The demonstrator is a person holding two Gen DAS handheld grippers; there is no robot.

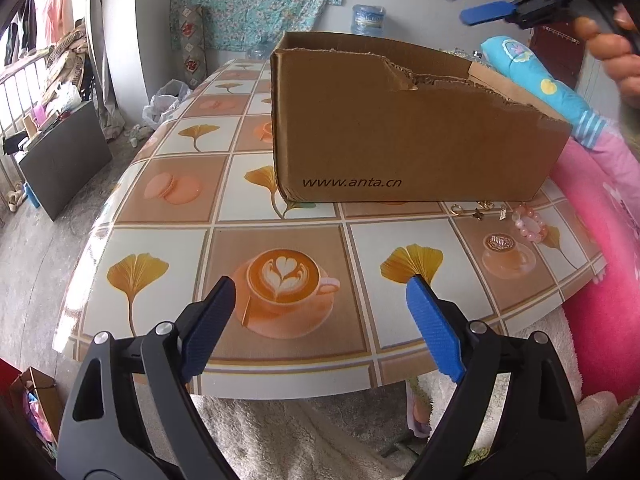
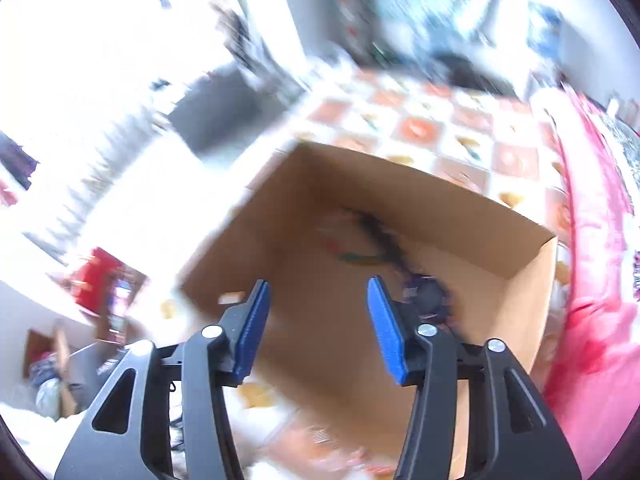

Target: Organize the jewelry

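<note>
Both tongs hang spread and empty: left tongs (image 1: pixel 320 312) over the near counter (image 1: pixel 168 216), right tongs (image 2: pixel 318 312) above the cardboard box (image 1: pixel 400 136). Farther right, against the box wall, a pink bead bracelet (image 1: pixel 530 224) and small gold earrings (image 1: pixel 478 209) look light and slippery; pinch the bracelet across its band.

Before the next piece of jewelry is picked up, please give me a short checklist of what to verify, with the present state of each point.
1. Left gripper open and empty: ok.
2. Right gripper open, nothing between its pads: ok.
3. Cardboard box open at the top, standing on the table: ok.
4. Jewelry left outside the box: not ok; pink bead bracelet and small gold pieces lie beside it.
5. Beads settled inside the box: cannot tell, picture blurred.
</note>
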